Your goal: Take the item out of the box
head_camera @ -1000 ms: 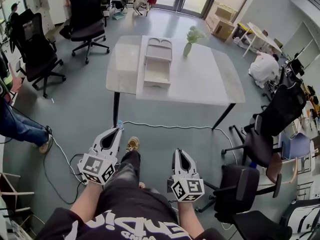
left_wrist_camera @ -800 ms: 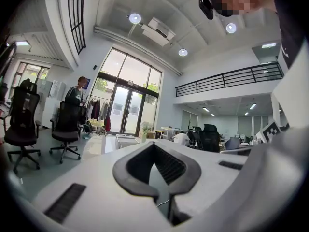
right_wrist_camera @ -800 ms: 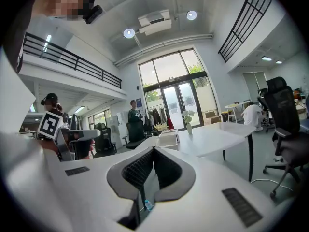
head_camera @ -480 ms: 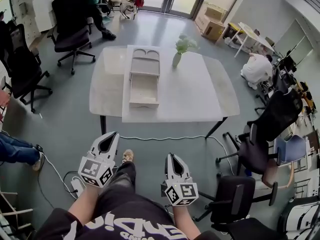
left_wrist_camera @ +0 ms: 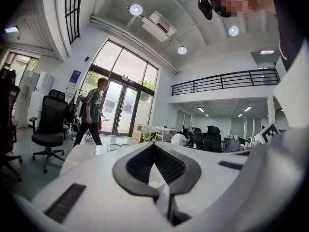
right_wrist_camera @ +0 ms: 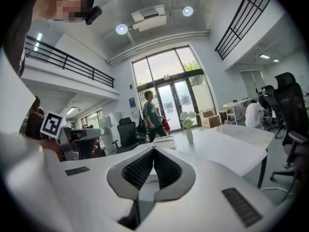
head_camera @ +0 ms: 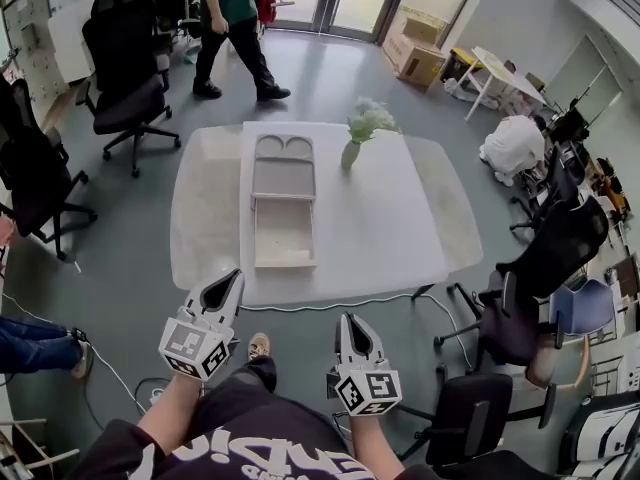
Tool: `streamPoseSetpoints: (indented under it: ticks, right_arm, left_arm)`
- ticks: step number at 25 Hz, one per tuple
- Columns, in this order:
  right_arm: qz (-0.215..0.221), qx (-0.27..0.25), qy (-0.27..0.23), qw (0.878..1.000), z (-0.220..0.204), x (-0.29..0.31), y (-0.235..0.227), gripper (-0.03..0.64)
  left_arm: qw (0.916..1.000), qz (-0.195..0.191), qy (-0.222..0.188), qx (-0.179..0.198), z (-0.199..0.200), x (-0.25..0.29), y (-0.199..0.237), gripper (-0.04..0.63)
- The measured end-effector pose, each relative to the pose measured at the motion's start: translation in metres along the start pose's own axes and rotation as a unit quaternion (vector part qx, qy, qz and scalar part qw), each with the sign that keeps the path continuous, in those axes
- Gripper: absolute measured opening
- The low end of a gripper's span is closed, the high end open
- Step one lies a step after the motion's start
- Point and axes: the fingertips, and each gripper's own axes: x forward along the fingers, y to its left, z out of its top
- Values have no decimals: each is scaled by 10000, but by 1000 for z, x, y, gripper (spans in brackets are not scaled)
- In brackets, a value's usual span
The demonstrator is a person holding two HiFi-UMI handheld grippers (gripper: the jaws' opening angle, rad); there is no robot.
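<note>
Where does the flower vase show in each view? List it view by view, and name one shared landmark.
Head view: vase at upper centre, on the white table.
Left gripper view: vase small, near centre, just above the jaw tips.
Right gripper view: vase right of centre, on the table.
Shared landmark: the walking person beyond the table.

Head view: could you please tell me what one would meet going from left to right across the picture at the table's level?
Chair → box → vase → person in white
</note>
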Motion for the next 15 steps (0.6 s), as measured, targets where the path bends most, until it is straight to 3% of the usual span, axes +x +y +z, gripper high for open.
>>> streamPoseSetpoints:
  ticks: [6,15]
  right_arm:
    - [-215,18,-123,9997,21,52,-15,23]
    - [-433,88,-164,9989,36,78,-45,24]
  left_arm:
    - [9997,-248,20,-32,14,51,32,9]
    - [9991,-414,48,-50,20,100,43,9]
